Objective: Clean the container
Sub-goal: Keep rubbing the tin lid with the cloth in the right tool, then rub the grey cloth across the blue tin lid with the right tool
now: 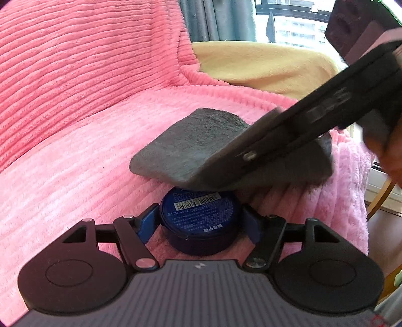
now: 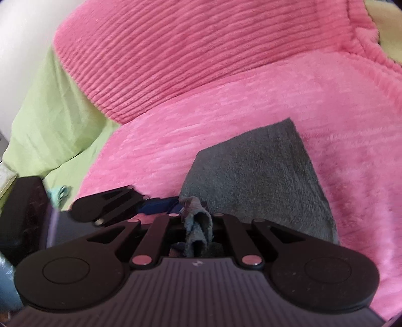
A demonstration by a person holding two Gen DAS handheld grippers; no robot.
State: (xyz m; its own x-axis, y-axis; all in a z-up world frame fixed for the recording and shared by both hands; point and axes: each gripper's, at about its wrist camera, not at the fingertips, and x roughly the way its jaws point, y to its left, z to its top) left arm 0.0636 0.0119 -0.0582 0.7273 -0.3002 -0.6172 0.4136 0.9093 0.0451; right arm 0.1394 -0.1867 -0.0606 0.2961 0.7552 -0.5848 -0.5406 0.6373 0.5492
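My left gripper (image 1: 199,223) is shut on a round dark blue container (image 1: 199,220), its labelled barcode face turned up, held just above the pink blanket. A grey cloth (image 1: 198,143) hangs over the container's far edge. My right gripper (image 1: 241,161) comes in from the upper right and is shut on that cloth. In the right wrist view the cloth (image 2: 258,176) spreads ahead and a bunched fold sits between the shut fingers of my right gripper (image 2: 197,221). The left gripper (image 2: 110,203) shows at the left there. The container itself is hidden in that view.
A pink ribbed blanket (image 1: 75,151) covers the seat and backrest. A yellow cover (image 1: 263,63) lies behind it by a window with grey curtains (image 1: 213,20). A green sheet (image 2: 50,120) lies at the left in the right wrist view.
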